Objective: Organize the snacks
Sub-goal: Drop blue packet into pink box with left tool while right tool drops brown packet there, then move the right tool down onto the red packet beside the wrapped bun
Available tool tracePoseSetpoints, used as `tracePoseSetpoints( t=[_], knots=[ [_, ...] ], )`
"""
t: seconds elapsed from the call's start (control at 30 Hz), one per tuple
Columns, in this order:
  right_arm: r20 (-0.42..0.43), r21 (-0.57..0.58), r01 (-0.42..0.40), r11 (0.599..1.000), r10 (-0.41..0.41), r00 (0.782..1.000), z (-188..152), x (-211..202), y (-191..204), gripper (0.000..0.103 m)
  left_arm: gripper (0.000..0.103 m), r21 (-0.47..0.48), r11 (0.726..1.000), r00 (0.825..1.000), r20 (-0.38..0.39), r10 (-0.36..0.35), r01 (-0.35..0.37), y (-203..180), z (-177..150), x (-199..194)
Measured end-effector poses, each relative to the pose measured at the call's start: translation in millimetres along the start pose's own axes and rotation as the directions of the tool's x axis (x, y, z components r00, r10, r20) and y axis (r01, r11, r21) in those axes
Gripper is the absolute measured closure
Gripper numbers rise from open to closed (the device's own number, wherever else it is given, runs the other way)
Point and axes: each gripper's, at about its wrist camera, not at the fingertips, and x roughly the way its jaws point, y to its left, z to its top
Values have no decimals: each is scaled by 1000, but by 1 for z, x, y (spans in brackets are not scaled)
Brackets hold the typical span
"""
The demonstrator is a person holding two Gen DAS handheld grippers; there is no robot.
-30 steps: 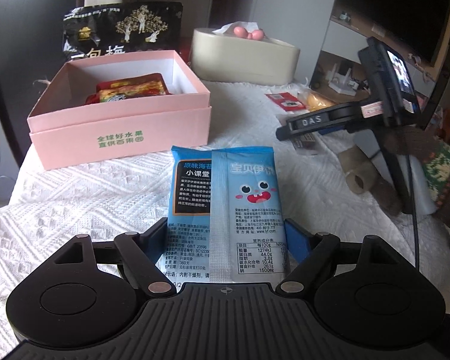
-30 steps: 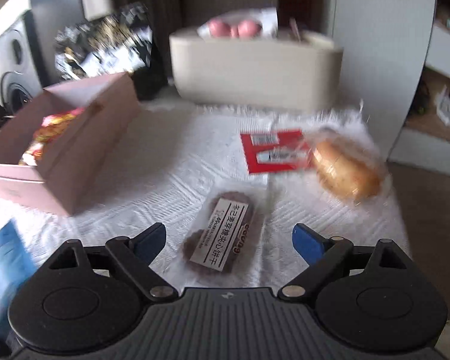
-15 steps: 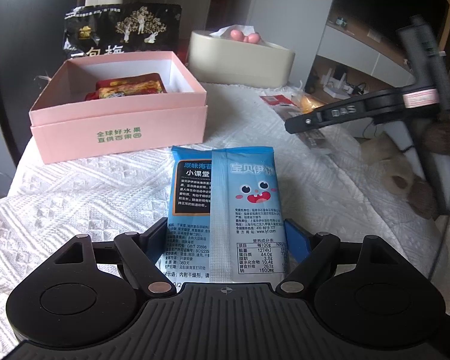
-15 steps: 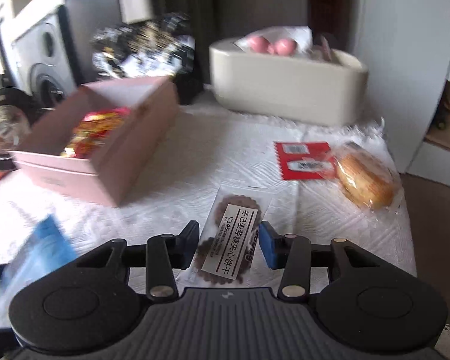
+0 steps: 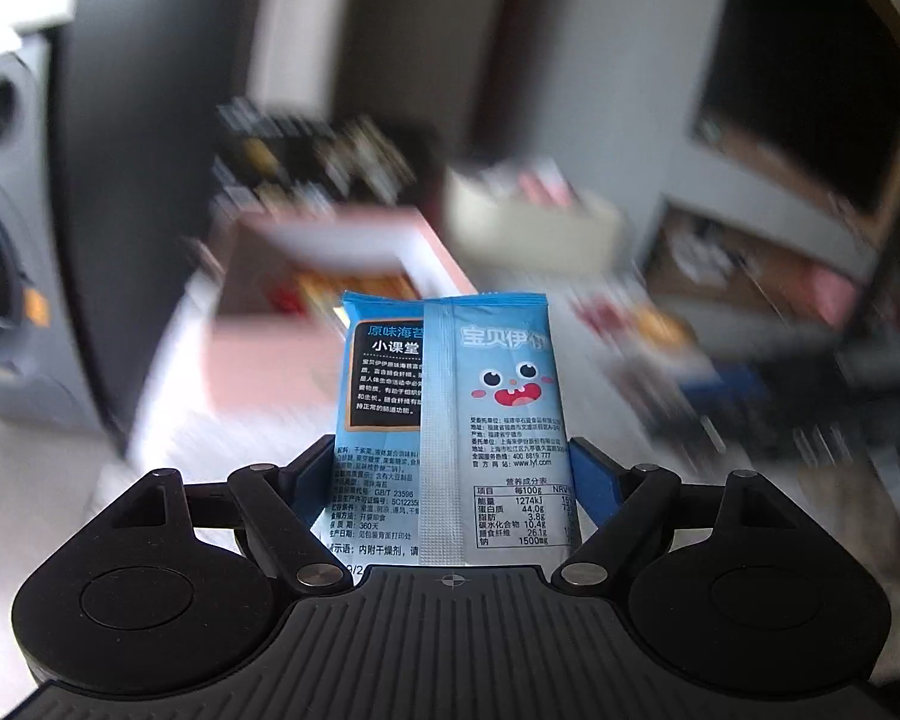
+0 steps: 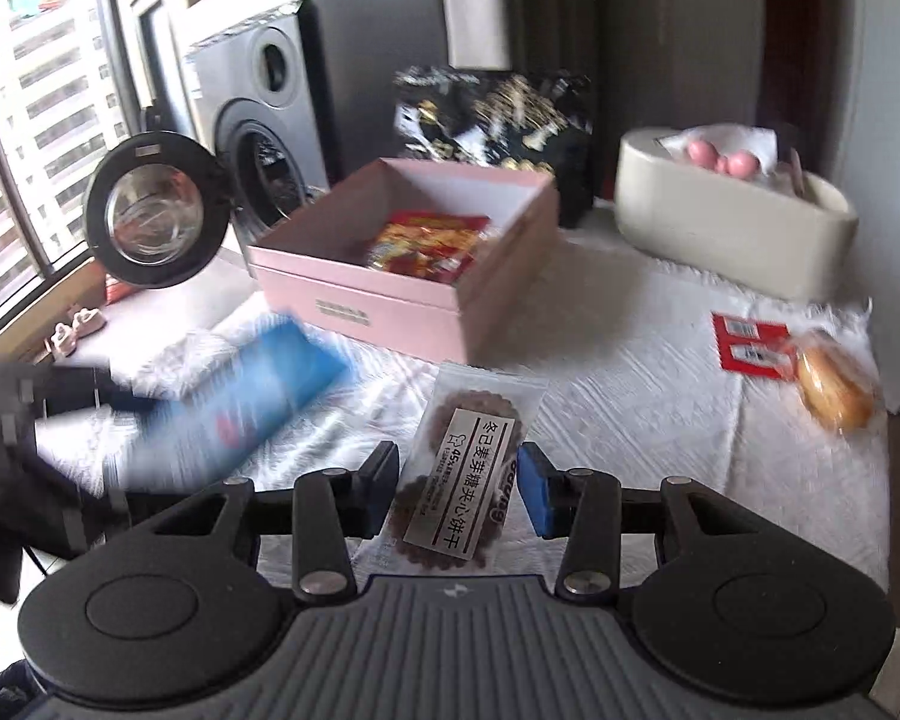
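Note:
My left gripper is shut on a blue seaweed snack packet, gripped across its width and held upright off the table. Behind the packet, blurred, lies the open pink box. My right gripper is shut on a clear packet of brown cookies, held above the white cloth. In the right wrist view the pink box stands ahead with red snack packs inside. The blue packet shows blurred at the left, in front of the box.
A cream oval container stands at the back right and a black-and-gold bag behind the box. A red packet and a wrapped bun lie at the cloth's right edge. A grey speaker stands far left.
The right gripper's jaws closed on the cookie packet and lifted it off the cloth. The left gripper rose with the blue packet, and its view now blurs.

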Motion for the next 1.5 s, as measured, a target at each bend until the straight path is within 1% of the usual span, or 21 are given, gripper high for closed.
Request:
tracePoseSetpoints(
  t=[0.03,0.1,0.17,0.23,0.27,0.3,0.37,0.43,0.47,0.5,0.53,0.6,0.67,0.8,0.93,1.07,1.13,1.2,1.23,1.37,1.5],
  knots=[
    [13,-6,-7,1000,7,1000,2,-4,4,60,17,-8,1000,999,34,17,-16,7,11,-2],
    [44,-22,-24,999,25,999,7,-10,14,60,17,-45,999,998,59,6,-3,22,34,5],
    [72,-47,-34,998,37,997,13,-14,25,60,16,-118,991,996,66,-51,59,40,61,23],
    [88,-77,-42,996,49,995,17,-15,35,60,14,-189,975,991,82,-106,120,56,82,49],
    [90,-89,-45,995,53,994,19,-14,39,60,14,-222,967,991,77,-112,127,65,93,67],
    [88,-97,-46,994,55,995,21,-11,42,60,14,-257,960,993,58,-101,113,73,100,86],
    [80,-102,-42,994,51,996,23,-8,45,60,14,-289,955,996,-32,-81,69,85,109,128],
    [69,-97,-32,995,39,997,26,-3,44,60,14,-232,973,992,-119,-34,6,87,111,164],
    [64,-94,-22,995,28,998,27,0,42,60,14,-163,985,985,-170,22,-50,84,111,181],
    [58,-92,-9,996,14,998,28,3,39,60,14,-101,990,976,-205,73,-95,83,106,190],
    [54,-91,10,996,-5,999,31,7,37,60,14,-52,992,968,-226,104,-119,80,103,198],
    [50,-96,44,994,-40,998,38,16,32,60,12,17,994,965,-237,108,-107,74,99,207],
    [49,-98,62,993,-57,997,49,27,28,60,12,62,990,963,-233,135,-124,69,94,208],
    [83,-80,85,993,-78,993,76,52,22,60,12,119,989,981,-164,108,-89,68,80,197],
    [135,-9,76,997,-74,988,114,77,4,60,16,92,995,993,-104,51,-42,78,77,183],
    [141,1,83,997,-82,987,149,118,-2,60,16,50,999,999,-45,5,-3,83,76,171],
    [118,-24,69,997,-66,991,161,141,1,59,16,46,999,1000,-30,-2,3,84,76,166],
    [60,-46,40,998,-37,997,167,161,5,57,16,38,999,1000,-13,-12,13,86,76,160],
    [50,-48,38,998,-35,998,169,168,7,57,16,22,1000,1000,-4,-19,19,88,75,156],
    [83,-51,75,996,-70,994,164,161,4,55,16,-78,996,999,24,-40,42,98,79,144],
    [91,4,116,993,-116,989,153,137,-20,52,16,-147,987,995,81,-60,71,95,83,125]
  ],
)
